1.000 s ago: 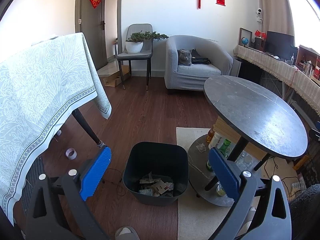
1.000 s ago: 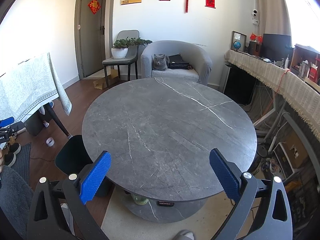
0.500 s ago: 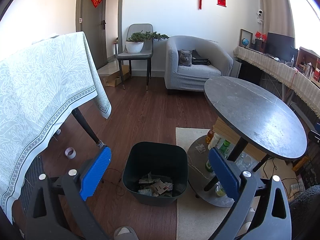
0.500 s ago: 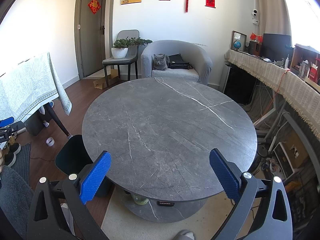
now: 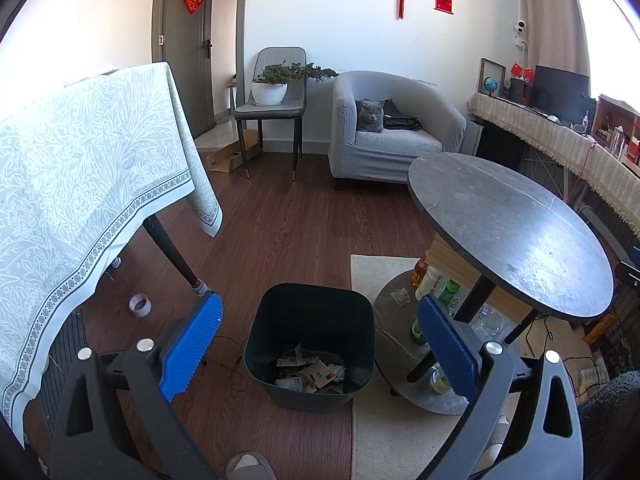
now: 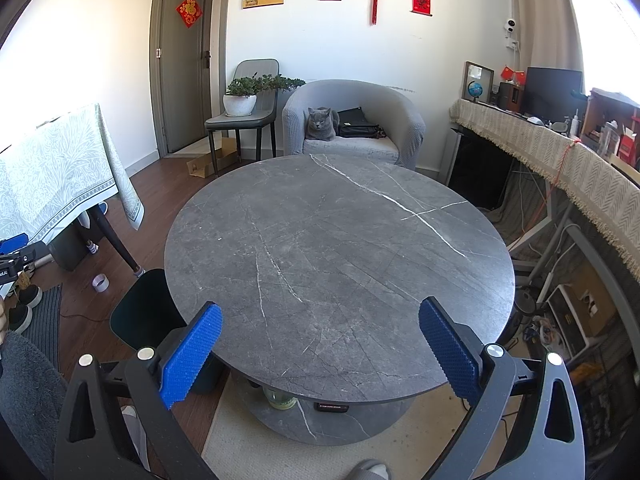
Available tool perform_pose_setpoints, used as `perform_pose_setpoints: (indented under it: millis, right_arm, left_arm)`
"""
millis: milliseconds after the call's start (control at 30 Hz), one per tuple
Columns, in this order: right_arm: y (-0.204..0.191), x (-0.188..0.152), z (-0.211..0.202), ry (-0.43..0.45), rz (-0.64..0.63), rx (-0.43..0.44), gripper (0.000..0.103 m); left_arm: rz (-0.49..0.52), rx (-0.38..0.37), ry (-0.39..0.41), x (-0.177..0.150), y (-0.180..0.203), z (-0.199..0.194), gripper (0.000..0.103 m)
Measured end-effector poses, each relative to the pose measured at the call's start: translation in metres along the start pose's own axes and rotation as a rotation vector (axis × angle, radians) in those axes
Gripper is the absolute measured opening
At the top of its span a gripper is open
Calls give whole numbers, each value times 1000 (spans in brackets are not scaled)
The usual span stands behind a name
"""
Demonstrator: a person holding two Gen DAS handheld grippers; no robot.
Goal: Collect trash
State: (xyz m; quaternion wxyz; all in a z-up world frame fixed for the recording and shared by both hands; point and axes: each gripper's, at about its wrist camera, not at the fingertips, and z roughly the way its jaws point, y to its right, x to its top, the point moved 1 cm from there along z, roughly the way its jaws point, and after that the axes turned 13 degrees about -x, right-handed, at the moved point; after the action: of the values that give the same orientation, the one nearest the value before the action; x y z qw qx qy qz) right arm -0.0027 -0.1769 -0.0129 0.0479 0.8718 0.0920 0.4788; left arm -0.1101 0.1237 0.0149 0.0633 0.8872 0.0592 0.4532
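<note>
A dark trash bin (image 5: 310, 312) stands on the wood floor with crumpled paper scraps (image 5: 310, 372) inside. My left gripper (image 5: 318, 344) is open and empty, held above and just in front of the bin. A crumpled paper bit (image 5: 401, 297) lies on the round table's lower shelf. My right gripper (image 6: 320, 350) is open and empty over the near edge of the grey marble round table (image 6: 340, 248). The bin also shows in the right wrist view (image 6: 140, 312), left of the table.
A table with a patterned cloth (image 5: 80, 184) stands to the left. A tape roll (image 5: 139, 305) lies on the floor. Bottles (image 5: 438, 300) stand on the lower shelf. A cat (image 5: 370, 116) sits in the grey armchair. A cream rug (image 5: 400, 432) lies under the round table.
The left gripper's view has shifted very slightly; the bin sits a touch lower and closer. The right gripper has not visibly moved.
</note>
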Motion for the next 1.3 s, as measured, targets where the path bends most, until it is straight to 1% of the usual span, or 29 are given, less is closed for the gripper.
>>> perform_pose_setpoints:
  millis: [1300]
  right_arm:
    - [-1, -1, 1, -1, -13, 0, 99]
  left_arm:
    - [-5, -1, -6, -2, 2, 1, 100]
